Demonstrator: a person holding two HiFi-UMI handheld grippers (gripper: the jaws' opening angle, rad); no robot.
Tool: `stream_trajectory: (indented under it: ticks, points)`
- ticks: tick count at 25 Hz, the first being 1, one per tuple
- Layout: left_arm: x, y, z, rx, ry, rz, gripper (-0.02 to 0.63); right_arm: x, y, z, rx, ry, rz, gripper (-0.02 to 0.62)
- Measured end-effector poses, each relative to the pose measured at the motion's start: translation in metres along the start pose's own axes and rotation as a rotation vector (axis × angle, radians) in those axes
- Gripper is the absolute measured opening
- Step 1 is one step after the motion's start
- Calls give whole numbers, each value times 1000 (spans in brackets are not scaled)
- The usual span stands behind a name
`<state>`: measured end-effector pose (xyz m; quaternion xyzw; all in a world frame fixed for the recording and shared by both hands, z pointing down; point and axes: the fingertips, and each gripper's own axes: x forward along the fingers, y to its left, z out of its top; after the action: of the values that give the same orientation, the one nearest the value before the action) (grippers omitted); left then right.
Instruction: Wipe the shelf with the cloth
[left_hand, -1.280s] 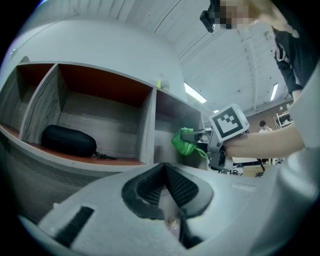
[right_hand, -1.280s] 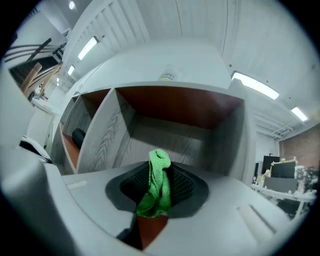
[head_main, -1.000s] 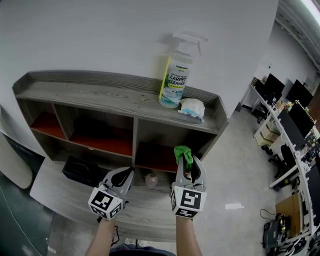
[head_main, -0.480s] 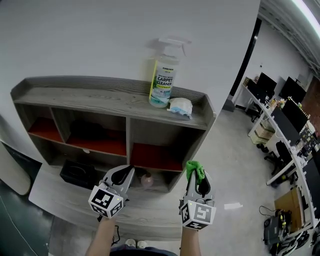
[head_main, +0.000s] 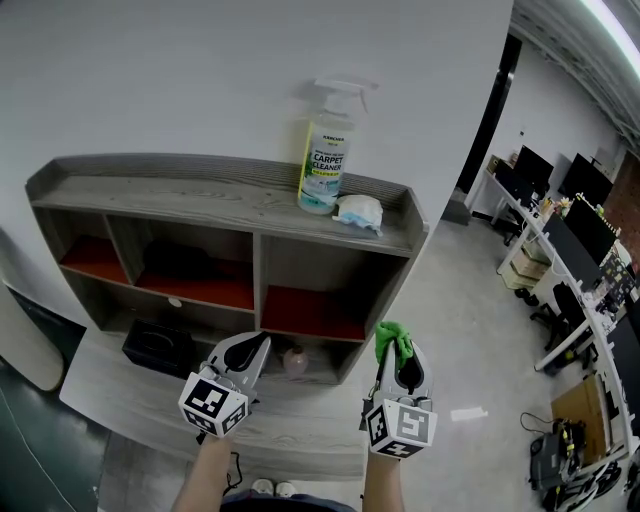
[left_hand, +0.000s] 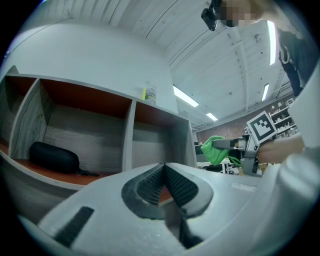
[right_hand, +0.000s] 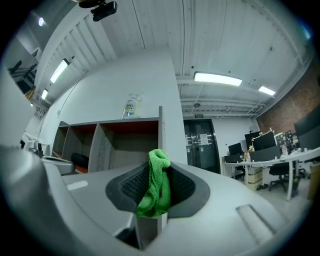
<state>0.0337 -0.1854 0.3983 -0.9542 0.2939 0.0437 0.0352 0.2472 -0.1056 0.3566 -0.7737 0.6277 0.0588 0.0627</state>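
A grey wooden shelf unit (head_main: 200, 195) with red-floored compartments stands against the white wall. My right gripper (head_main: 397, 350) is shut on a green cloth (head_main: 393, 340) and hangs in front of the unit's lower right corner, clear of the wood. The green cloth (right_hand: 158, 182) bunches between the pads in the right gripper view. My left gripper (head_main: 250, 350) is shut with nothing in it, low before the middle compartments. In the left gripper view the gripper (left_hand: 164, 167) has its pads touching, and the green cloth (left_hand: 214, 150) shows to the right.
A carpet cleaner spray bottle (head_main: 327, 155) and a crumpled white wipe (head_main: 359, 212) stand on the top board. A black case (head_main: 160, 345) lies on the lowest ledge at left, a pinkish round object (head_main: 295, 360) beside it. Desks and monitors (head_main: 575, 220) fill the room at right.
My right gripper with the cloth has drawn back from the lower right compartment and moved right, now past the unit's corner. The left gripper has barely shifted.
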Motion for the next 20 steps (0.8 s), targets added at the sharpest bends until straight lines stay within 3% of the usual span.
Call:
stream_trajectory:
  ticks: [20]
  points:
    - [-5, -2, 0, 4, 6, 14, -2, 0, 4, -4, 15, 14, 38, 103]
